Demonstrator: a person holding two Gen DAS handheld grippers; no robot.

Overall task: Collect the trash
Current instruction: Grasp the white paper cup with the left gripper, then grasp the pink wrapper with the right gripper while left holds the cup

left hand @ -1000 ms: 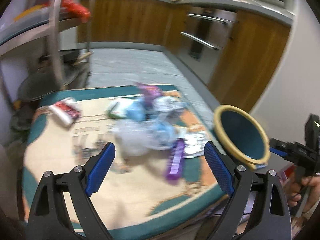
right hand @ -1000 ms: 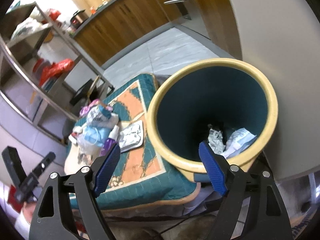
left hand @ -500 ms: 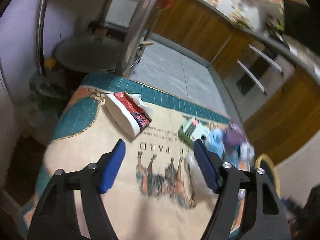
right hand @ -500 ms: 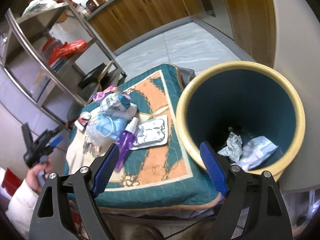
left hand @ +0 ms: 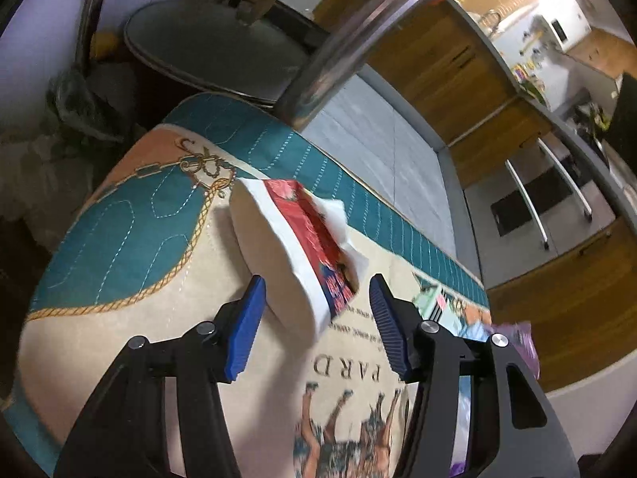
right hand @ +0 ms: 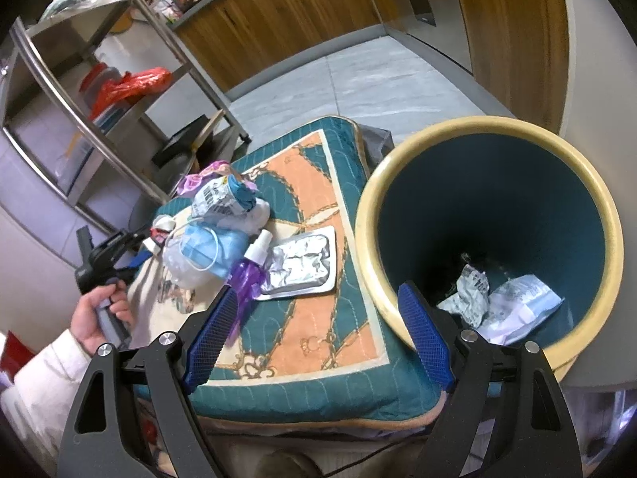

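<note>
A red and white packet (left hand: 306, 239) with white tissue sticking out lies on the teal and cream quilted cloth (left hand: 119, 231). My left gripper (left hand: 316, 318) is just over the packet's near end. Its jaws are closing on either side of that end, and the pads stand clear of it. The right wrist view shows the left gripper (right hand: 107, 247) held in a person's hand (right hand: 95, 318). My right gripper (right hand: 318, 342) hangs open and empty between the trash pile and the teal bin (right hand: 493, 123). The pile holds a blue face mask (right hand: 207, 247), a purple spray bottle (right hand: 251, 275) and a silver blister pack (right hand: 302, 265).
Crumpled paper (right hand: 469, 290) and a pale packet (right hand: 521, 306) lie in the bin. A steel shelf rack (right hand: 99, 79) stands behind the cloth, and its leg (left hand: 338, 59) rises close to the red packet. A round dark lid (left hand: 207, 47) sits low by the rack. Wooden cabinets (right hand: 302, 20) line the far side.
My left gripper swung from the middle pile to the left end of the cloth, dropped toward the red packet, rolled, and narrowed its jaws. The right gripper drifted a little to the side.
</note>
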